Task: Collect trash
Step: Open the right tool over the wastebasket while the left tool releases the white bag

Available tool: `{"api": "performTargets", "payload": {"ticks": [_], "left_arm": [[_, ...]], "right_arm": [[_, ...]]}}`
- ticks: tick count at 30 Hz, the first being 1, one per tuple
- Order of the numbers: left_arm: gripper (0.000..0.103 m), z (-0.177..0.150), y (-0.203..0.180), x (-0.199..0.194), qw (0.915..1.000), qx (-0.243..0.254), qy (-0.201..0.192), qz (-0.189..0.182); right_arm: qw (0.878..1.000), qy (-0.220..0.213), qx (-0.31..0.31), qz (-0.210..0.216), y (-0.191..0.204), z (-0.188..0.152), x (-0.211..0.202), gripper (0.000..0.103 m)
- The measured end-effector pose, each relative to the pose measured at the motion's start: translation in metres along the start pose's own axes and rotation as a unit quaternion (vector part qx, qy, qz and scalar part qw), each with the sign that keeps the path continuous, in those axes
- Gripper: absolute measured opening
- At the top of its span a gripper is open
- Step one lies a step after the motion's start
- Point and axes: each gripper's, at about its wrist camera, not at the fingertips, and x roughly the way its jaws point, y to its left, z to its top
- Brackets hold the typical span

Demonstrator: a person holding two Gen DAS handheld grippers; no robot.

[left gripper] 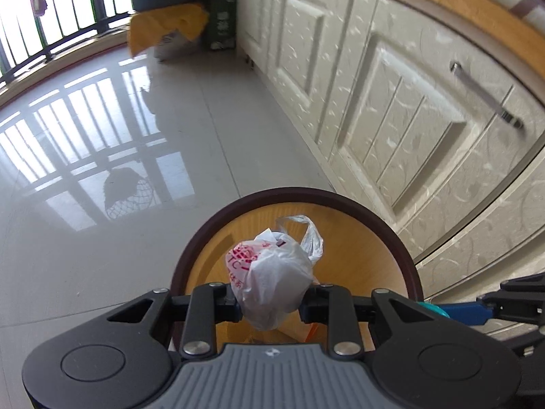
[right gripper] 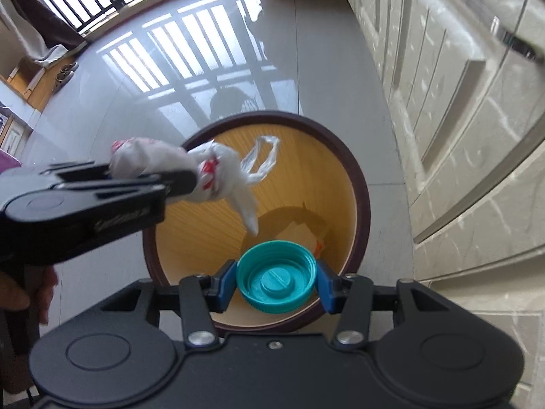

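The left tool is clamped on a crumpled plastic bag, soft and light, above the wooden trash bin. The right tool pinches a stiff teal bottle cap by its rim, over the bin too.

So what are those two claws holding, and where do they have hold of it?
The left gripper pinches a knotted plastic bag across its bulging body. The right gripper clamps a teal cap by opposite sides of its rim. Both hang over the bin.
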Motion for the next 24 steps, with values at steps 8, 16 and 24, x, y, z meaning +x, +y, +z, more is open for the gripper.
{"api": "performTargets", "payload": {"ticks": [8,16,24], "left_arm": [[0.031,0.012,-0.001,0.041,0.9987,0.013,0.043,-0.023],[0.035,0.015,0.009,0.064,0.9981,0.004,0.061,-0.011],[0.044,0.014,0.015,0.069,0.9974,0.006,0.071,-0.003]], "right_arm": [[1.0,0.013,-0.003,0.006,-0.004,0.005,0.012,0.05],[1.0,0.021,-0.013,0.001,-0.004,0.007,0.021,0.05],[1.0,0.013,-0.021,-0.007,-0.005,0.012,0.029,0.05]]}}
